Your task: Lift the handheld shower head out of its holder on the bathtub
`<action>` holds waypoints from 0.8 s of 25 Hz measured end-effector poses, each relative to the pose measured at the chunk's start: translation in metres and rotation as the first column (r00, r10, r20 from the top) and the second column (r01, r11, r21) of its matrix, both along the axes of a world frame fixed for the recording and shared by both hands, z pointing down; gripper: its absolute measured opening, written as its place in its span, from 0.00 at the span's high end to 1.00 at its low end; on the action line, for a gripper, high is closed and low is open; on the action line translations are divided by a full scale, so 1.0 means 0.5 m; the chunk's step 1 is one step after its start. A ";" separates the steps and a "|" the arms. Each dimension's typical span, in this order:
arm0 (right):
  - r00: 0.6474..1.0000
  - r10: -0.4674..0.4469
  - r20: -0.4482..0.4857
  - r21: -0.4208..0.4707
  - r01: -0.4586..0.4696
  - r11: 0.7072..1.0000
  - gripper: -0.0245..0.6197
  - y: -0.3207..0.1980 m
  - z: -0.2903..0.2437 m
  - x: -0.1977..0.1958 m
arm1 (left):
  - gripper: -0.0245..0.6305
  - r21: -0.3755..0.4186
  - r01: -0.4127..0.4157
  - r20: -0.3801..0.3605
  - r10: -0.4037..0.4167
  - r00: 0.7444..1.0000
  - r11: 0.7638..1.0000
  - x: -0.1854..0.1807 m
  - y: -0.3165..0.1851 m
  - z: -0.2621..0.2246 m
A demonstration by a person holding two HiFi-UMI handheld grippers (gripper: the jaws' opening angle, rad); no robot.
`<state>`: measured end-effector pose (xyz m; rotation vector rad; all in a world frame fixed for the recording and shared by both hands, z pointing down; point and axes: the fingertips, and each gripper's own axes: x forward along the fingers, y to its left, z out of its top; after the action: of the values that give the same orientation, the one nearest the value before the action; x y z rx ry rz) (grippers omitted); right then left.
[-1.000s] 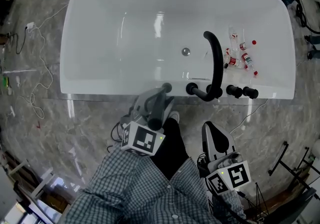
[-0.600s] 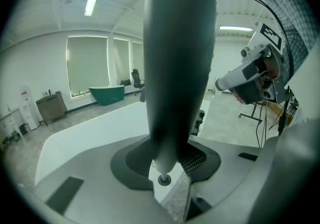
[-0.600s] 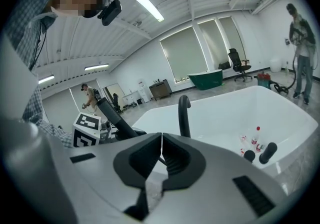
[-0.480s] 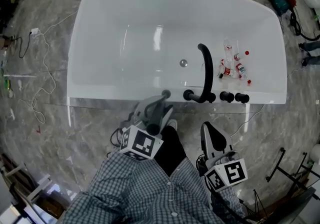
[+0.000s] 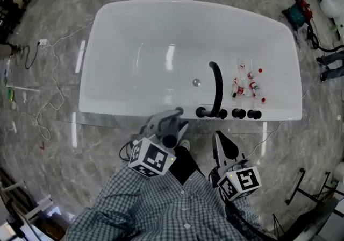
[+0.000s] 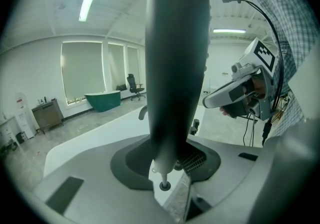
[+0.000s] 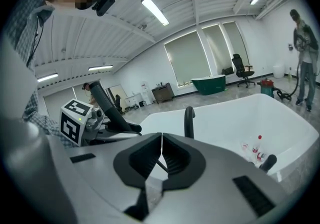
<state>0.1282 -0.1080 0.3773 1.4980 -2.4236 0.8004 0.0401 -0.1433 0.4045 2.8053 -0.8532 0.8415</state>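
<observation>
My left gripper (image 5: 165, 126) is shut on the black shower head (image 5: 170, 139), held just off the near rim of the white bathtub (image 5: 107, 110). In the left gripper view the dark wand (image 6: 175, 68) stands upright between the jaws, its silver end and hose fitting at the bottom. The small round holder (image 5: 179, 110) sits on the rim just beyond the jaws. My right gripper (image 5: 221, 147) is shut and empty, held close to my body right of the left one; its jaws meet in the right gripper view (image 7: 161, 160), where the shower head (image 7: 107, 103) shows at the left.
A black arched faucet spout (image 5: 216, 86) and black knobs (image 5: 238, 113) stand on the near rim. Several small red-capped bottles (image 5: 248, 84) lie in the tub near the drain (image 5: 196, 82). Cables and tools lie on the marble floor. A person (image 7: 302, 53) stands far right.
My left gripper, with the shower head in it, has drawn back a little from the tub rim toward my body. The head view has pulled back from the tub.
</observation>
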 end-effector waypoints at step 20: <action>1.000 0.021 -0.016 0.135 -0.018 0.991 0.93 -0.008 -0.127 -0.001 | 0.76 0.037 0.041 -0.003 -0.041 0.999 0.998 -0.039 0.044 -0.151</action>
<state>0.1279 -0.1121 0.3141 1.5709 -2.4989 0.6365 0.0205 -0.1215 0.3287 2.8090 -0.9323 0.8248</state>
